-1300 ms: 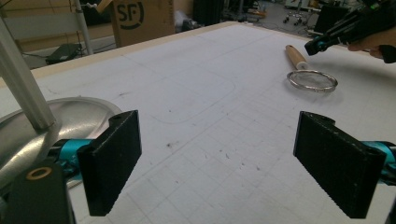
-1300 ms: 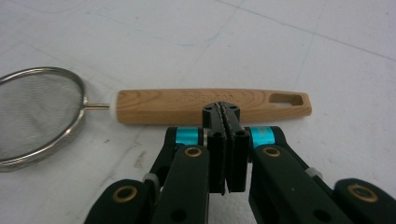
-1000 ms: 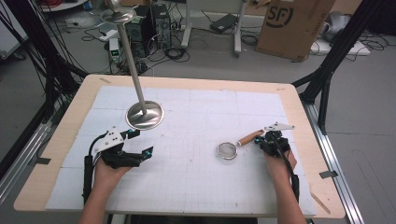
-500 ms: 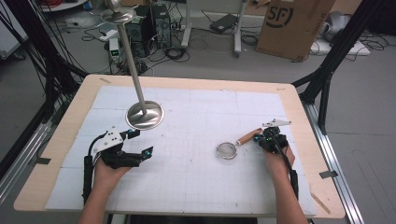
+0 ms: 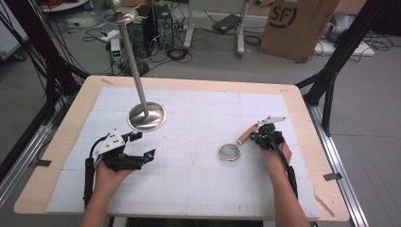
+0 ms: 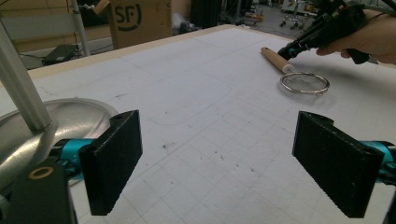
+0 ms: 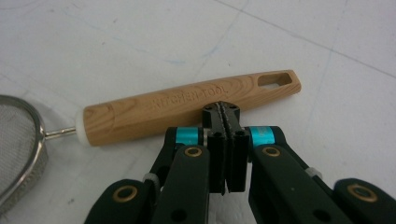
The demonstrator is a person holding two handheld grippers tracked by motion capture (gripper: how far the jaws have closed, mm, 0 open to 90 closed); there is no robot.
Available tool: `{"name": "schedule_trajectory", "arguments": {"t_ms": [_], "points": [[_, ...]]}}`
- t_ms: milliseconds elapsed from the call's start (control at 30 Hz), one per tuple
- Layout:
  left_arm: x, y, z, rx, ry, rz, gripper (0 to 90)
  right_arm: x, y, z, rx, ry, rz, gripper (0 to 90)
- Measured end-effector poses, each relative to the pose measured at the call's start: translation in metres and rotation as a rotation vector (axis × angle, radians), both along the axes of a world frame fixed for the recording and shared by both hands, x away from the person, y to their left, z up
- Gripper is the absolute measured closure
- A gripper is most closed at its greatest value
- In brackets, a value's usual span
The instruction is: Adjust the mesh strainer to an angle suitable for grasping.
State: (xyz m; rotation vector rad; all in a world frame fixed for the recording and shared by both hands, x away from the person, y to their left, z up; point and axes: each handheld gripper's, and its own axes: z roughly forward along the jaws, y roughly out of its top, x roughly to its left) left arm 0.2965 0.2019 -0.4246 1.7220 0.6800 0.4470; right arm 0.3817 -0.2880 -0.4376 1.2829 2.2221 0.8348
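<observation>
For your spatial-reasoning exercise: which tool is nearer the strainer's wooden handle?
Right. The right tool, jaws shut, sits right beside the wooden handle; the left tool, jaws open, stays far across the table, near the metal stand.

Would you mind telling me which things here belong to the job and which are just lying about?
In the job:
strainer
right hand-held gripper, shut beside its wooden handle

Lying about:
metal stand
cardboard box

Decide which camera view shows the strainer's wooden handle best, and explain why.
The right gripper view: the wooden handle lies close up, with its lettering and hanging slot readable. In the high view it is a short brown stick beside the right gripper. In the left gripper view it is small and far off.
</observation>
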Motion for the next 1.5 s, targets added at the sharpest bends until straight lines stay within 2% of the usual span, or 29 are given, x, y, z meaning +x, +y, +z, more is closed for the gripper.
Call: {"name": "schedule_trajectory", "arguments": {"t_ms": [200,500,700,933,1167,1500], "points": [[0.000,0.001,0.000,-0.007,0.001,0.000,16.4,0.009,0.018,0.004,-0.023,0.004,0.038,89.8],[-0.002,0.003,0.000,-0.005,0.005,-0.002,16.4,0.018,0.049,0.007,-0.029,0.010,0.097,89.8],[-0.002,0.005,0.000,-0.016,0.001,0.006,16.4,0.022,0.070,0.007,-0.037,0.012,0.160,89.8],[-0.003,0.005,0.000,-0.004,0.006,0.002,16.4,0.019,0.092,0.009,-0.041,0.012,0.241,89.8],[-0.003,0.006,0.000,-0.012,0.002,0.007,16.4,0.014,0.111,0.010,-0.048,0.020,0.323,89.8],[-0.003,0.006,0.001,-0.016,0.000,0.007,16.5,-0.001,0.137,0.013,-0.066,0.026,0.451,89.8]]}}
